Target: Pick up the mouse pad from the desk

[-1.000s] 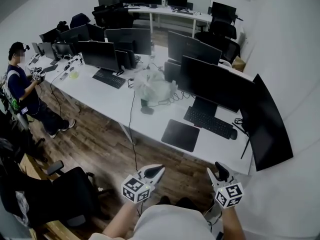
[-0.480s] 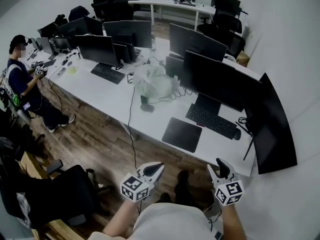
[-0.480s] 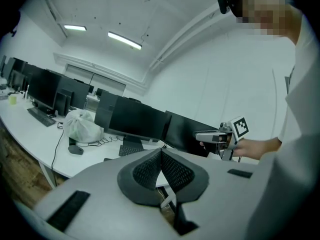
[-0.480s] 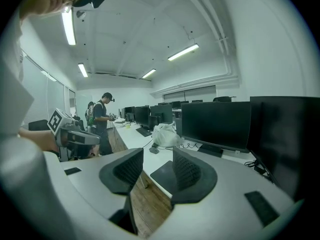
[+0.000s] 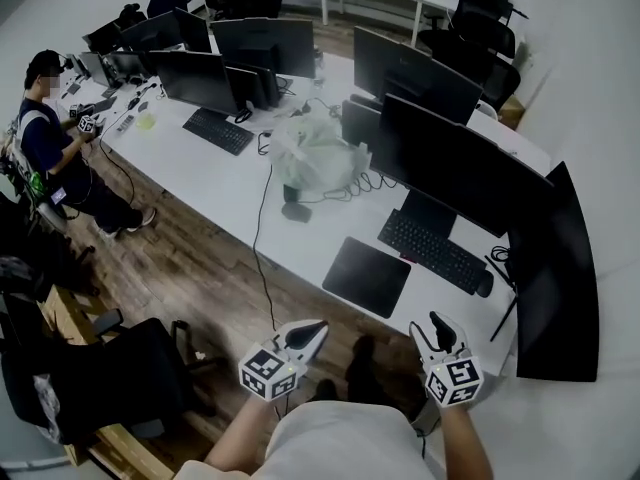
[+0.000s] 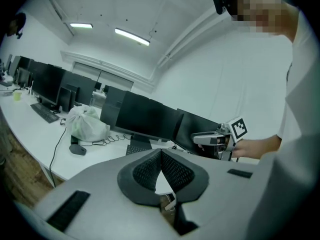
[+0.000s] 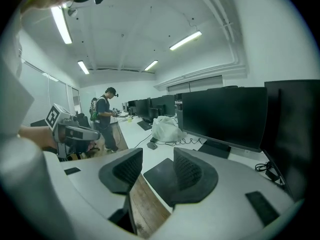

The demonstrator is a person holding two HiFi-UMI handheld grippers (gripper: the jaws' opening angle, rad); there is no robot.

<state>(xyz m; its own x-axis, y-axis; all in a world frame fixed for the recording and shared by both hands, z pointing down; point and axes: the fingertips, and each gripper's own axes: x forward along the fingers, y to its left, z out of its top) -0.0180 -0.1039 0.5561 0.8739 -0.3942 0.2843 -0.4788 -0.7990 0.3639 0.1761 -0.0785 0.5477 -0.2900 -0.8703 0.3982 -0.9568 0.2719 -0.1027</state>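
The black mouse pad (image 5: 366, 276) lies flat near the front edge of the white desk (image 5: 230, 203), left of a keyboard. Both grippers hang in the air in front of the desk, short of the pad and apart from it. My left gripper (image 5: 318, 327) points at the pad's near left corner; in the left gripper view (image 6: 161, 152) its pad tips meet with nothing between them. My right gripper (image 5: 436, 321) is off the pad's near right. Its jaws (image 7: 157, 154) are opening, with nothing between them, and the mouse pad (image 7: 159, 178) shows beyond the gap.
A black keyboard (image 5: 433, 251) and mouse (image 5: 485, 284) lie right of the pad, under a row of monitors (image 5: 460, 168). A white plastic bag (image 5: 315, 153) and a hanging cable (image 5: 260, 253) sit left of it. A black chair (image 5: 110, 378) stands at my left. A person (image 5: 50, 133) works at the far end.
Both grippers and the head camera have moved forward towards the desk, which now looks nearer. The mouse pad has not moved.
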